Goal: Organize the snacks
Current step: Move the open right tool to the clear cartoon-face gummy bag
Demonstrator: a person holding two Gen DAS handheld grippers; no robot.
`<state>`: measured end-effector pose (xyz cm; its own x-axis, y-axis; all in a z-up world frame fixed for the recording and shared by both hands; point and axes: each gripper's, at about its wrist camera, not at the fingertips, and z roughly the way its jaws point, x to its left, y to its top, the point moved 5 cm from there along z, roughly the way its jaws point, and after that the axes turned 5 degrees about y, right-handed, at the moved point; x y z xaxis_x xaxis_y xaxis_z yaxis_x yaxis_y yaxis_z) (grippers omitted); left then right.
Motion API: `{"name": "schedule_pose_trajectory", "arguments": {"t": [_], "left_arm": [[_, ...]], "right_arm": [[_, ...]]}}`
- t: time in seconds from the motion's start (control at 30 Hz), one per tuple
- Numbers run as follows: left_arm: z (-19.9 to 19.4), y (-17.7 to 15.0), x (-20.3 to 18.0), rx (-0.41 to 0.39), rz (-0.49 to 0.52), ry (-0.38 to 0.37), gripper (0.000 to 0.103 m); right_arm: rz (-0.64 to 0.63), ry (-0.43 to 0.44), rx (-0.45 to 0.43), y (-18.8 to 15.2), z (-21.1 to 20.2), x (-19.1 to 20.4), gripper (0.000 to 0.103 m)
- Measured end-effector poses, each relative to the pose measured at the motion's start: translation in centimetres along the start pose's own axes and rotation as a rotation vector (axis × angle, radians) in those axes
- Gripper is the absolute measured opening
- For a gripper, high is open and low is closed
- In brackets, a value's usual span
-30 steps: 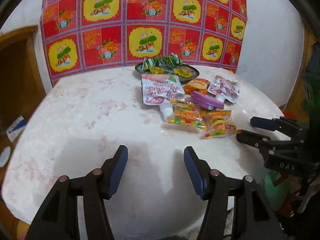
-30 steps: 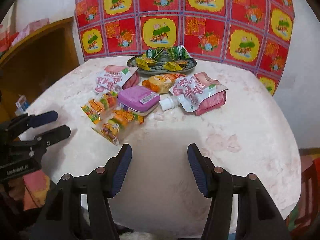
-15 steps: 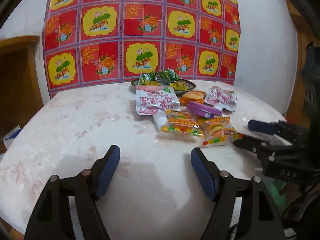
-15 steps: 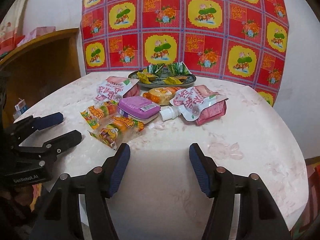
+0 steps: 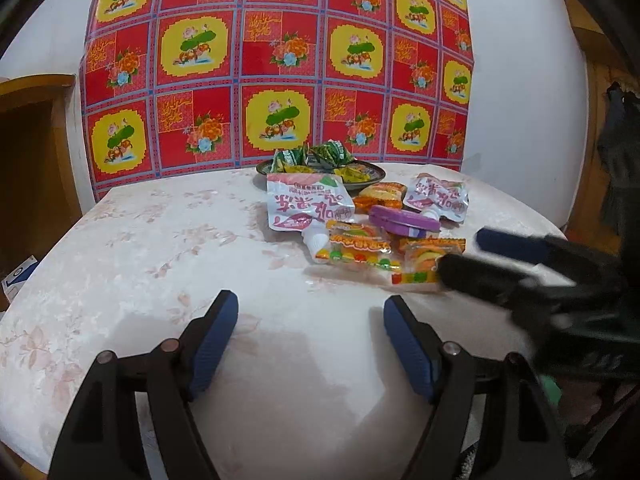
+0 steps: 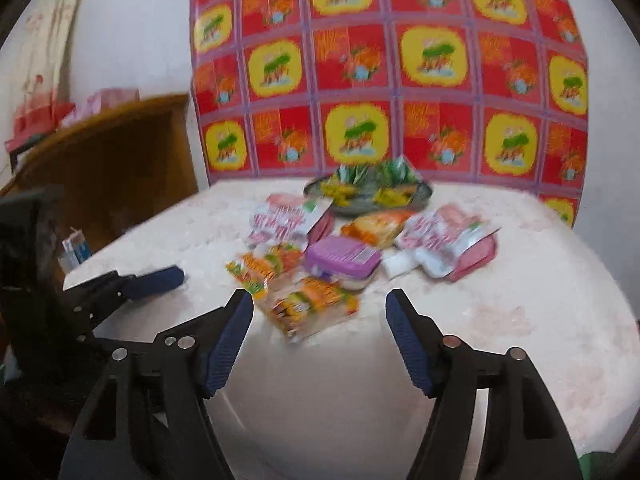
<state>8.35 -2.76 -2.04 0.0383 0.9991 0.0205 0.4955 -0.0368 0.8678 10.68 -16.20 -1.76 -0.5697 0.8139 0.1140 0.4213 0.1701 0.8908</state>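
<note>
Snacks heaped mid-table, just in front of a dark plate already holding green and yellow wrapped candies. Right gripper spread wide, grasping nothing, nearest candy packet lying just ahead of the gap between its pads. Left gripper likewise released and empty, parked over bare table, well short of the pile.

Judged step: closing in for a first pick, most likely that nearest packet.

- Lower the right pads to straddle the packet across its narrow width, not along its length.
- Bite on a crimped edge or a corner; flat film on a smooth top tends to slide away under a blunt pinch.
- Slow right down; right wrist view is smeared, so fine alignment is hard to confirm.
- Mind the purple lidded box, touching or overlapping the packet's far end; lift clear rather than drag, or the box and the second candy packet go along.
- Leave the two white-and-pink spouted pouches and the orange bag for later, being farther back and partly tucked under neighbours.
- Keep the left gripper off the right one's path; both close together in the left wrist view.
</note>
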Motion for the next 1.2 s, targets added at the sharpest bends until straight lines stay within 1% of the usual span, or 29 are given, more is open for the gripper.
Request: {"name": "schedule_pose_trajectory", "arguments": {"t": [0.07, 0.17, 0.2, 0.23, 0.27, 0.3, 0.37, 0.47, 0.53, 0.57, 0.63, 0.67, 0.7, 0.77, 0.83, 0.87, 0.93, 1.03, 1.13, 1.17, 1.2], "left_arm": [[0.0, 0.0, 0.0, -0.002, 0.005, -0.004, 0.078], [-0.1, -0.1, 0.1, -0.004, 0.007, -0.022, 0.078], [-0.1, -0.1, 0.2, -0.006, 0.007, -0.026, 0.078], [-0.1, -0.1, 0.2, -0.007, 0.007, -0.028, 0.078], [-0.1, -0.2, 0.2, -0.009, 0.010, -0.028, 0.078], [-0.1, -0.1, 0.1, -0.009, 0.011, -0.028, 0.078], [-0.1, -0.1, 0.2, -0.007, 0.012, -0.035, 0.078], [-0.2, -0.1, 0.4, -0.005, 0.017, -0.060, 0.079], [-0.4, 0.1, 0.6, 0.003, -0.007, -0.086, 0.078], [-0.5, 0.3, 0.7, 0.015, -0.029, -0.123, 0.078], [-0.7, 0.9, 0.7, 0.040, -0.072, -0.212, 0.078], [-0.8, 1.3, 0.6, 0.039, -0.073, -0.213, 0.078], [-0.8, 1.6, 0.4, 0.033, -0.062, -0.196, 0.078], [-1.1, 2.5, -0.2, 0.006, -0.010, -0.148, 0.076], [-1.5, 3.5, -1.3, -0.034, 0.057, -0.127, 0.073], [-1.5, 3.7, -1.7, -0.042, 0.079, -0.125, 0.073], [-0.9, 4.2, -3.3, -0.044, 0.157, -0.124, 0.073], [0.6, 4.3, -4.5, -0.014, 0.235, -0.122, 0.073], [2.2, 4.4, -4.9, 0.019, 0.285, -0.109, 0.073], [3.0, 4.4, -4.7, 0.064, 0.274, -0.116, 0.072], [3.3, 4.3, -4.7, 0.097, 0.262, -0.142, 0.071]], "right_arm": [[0.015, -0.001, 0.024, -0.2, 0.8, -0.1, 0.070], [0.030, 0.028, 0.030, -0.4, 1.2, -0.5, 0.069], [0.035, 0.033, 0.027, -0.4, 1.2, -0.7, 0.058], [0.035, 0.034, 0.025, -0.4, 1.2, -0.9, 0.052], [0.036, 0.038, 0.021, -0.4, 1.1, -1.0, 0.050], [0.040, 0.041, 0.018, -0.4, 0.9, -1.3, 0.044], [0.036, 0.064, 0.020, -0.5, 0.3, -1.7, 0.041], [0.044, 0.078, 0.034, -0.6, -0.7, -3.1, 0.041], [0.049, 0.076, 0.043, -0.6, -1.2, -4.0, 0.042], [0.048, 0.057, 0.046, -0.7, -1.4, -4.7, 0.043], [0.052, 0.015, 0.042, -0.7, -1.8, -5.6, 0.054], [0.062, -0.004, 0.037, -0.7, -2.0, -6.1, 0.064], [0.072, -0.005, 0.032, -0.7, -2.1, -6.3, 0.069], [0.105, 0.023, 0.018, -0.8, -2.2, -6.5, 0.070], [0.106, 0.034, 0.017, -0.9, -2.0, -6.2, 0.071], [0.099, 0.026, 0.018, -1.0, -2.0, -6.1, 0.072], [0.076, -0.006, 0.022, -1.5, -1.8, -5.8, 0.072], [0.042, -0.028, 0.005, -1.9, -2.1, -5.4, 0.073], [0.025, -0.026, 0.004, -2.1, -2.3, -5.4, 0.073], [0.029, -0.019, 0.001, -2.1, -2.4, -5.5, 0.073], [0.033, -0.014, -0.001, -2.1, -2.5, -5.6, 0.073]]}}
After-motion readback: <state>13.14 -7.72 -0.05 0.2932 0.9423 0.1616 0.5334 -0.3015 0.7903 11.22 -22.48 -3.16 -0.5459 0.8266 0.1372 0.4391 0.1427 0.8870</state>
